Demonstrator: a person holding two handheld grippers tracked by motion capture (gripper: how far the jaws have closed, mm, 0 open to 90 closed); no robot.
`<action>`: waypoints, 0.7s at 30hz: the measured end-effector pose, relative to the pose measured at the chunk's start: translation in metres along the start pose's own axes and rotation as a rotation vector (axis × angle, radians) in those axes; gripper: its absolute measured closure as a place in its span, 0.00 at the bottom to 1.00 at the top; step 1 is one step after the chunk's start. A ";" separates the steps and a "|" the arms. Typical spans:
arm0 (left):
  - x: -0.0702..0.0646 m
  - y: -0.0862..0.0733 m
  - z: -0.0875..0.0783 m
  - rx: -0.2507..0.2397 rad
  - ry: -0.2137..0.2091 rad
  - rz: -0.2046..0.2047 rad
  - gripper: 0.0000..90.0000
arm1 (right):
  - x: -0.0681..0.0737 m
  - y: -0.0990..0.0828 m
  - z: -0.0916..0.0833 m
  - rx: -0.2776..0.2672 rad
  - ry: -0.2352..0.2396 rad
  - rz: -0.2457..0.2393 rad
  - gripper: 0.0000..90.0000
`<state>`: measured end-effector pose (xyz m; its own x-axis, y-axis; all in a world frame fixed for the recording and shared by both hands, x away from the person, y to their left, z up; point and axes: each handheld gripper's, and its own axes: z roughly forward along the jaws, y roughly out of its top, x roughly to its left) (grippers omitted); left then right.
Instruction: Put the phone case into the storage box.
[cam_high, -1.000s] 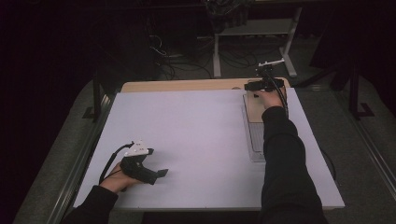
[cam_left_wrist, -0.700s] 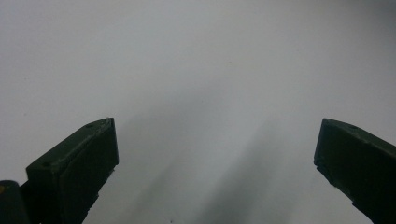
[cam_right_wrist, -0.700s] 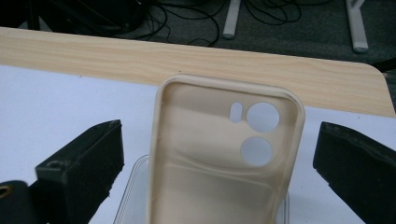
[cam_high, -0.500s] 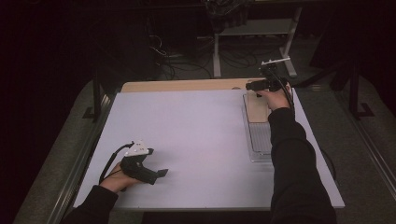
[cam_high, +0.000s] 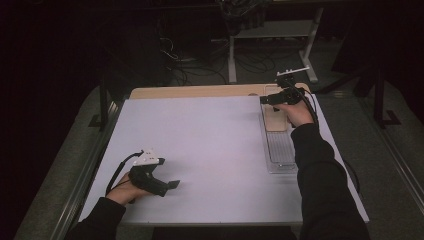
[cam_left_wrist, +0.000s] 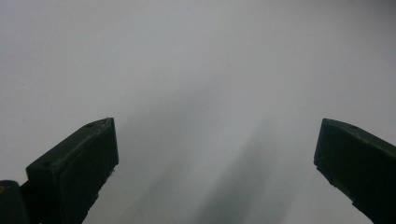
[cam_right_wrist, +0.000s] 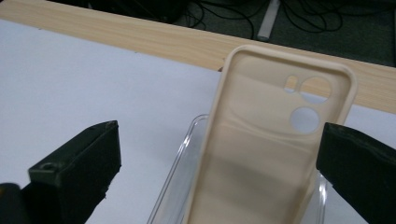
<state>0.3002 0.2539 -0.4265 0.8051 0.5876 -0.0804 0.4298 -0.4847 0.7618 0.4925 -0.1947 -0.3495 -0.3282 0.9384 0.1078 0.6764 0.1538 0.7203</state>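
From the high view, I am holding my right claw (cam_high: 267, 99) over the far right corner of the desk (cam_high: 210, 150), just above the far end of a clear tray (cam_high: 278, 155). The tray is lying along the right edge of the white sheet with its long axis running near to far. A beige phone case (cam_high: 274, 120) is sitting in the tray's far part, its length following the tray. The near part of the tray is showing bare ribbed plastic. My left claw (cam_high: 173, 185) is resting on the near left of the desk, well apart from the tray, its jaws pointing right.

In the left gripper view, my left claw (cam_left_wrist: 215, 163) is standing wide open with nothing between the jaws, and I am looking at plain white desk sheet (cam_left_wrist: 196, 70).

In the right gripper view, my right claw (cam_right_wrist: 219, 163) is also gaping wide, gripping nothing. The phone case (cam_right_wrist: 261, 154) is lying between the two jaws and beyond them, hollow side up, inside the clear tray (cam_right_wrist: 180, 186), whose rounded rim is showing just left of it. The case's camera cut-outs are sitting at its far end, toward the wooden strip (cam_right_wrist: 187, 44) along the desk's far edge, so its long axis is pointing away from me. I cannot read any brand or writing on the case or tray.
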 end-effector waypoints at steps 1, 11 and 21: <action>0.000 0.001 0.000 -0.002 -0.003 -0.001 0.00 | 0.001 -0.002 -0.001 -0.006 0.005 -0.006 0.00; 0.007 0.009 -0.003 0.005 -0.022 0.013 0.00 | 0.012 -0.024 -0.023 -0.032 0.071 -0.057 0.00; 0.011 0.016 -0.007 0.010 -0.029 0.033 0.00 | 0.028 -0.054 -0.042 -0.031 0.149 -0.129 0.00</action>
<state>0.3131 0.2572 -0.4108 0.8302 0.5526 -0.0737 0.4067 -0.5100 0.7580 0.4195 -0.1901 -0.3564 -0.5063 0.8551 0.1116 0.6023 0.2580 0.7555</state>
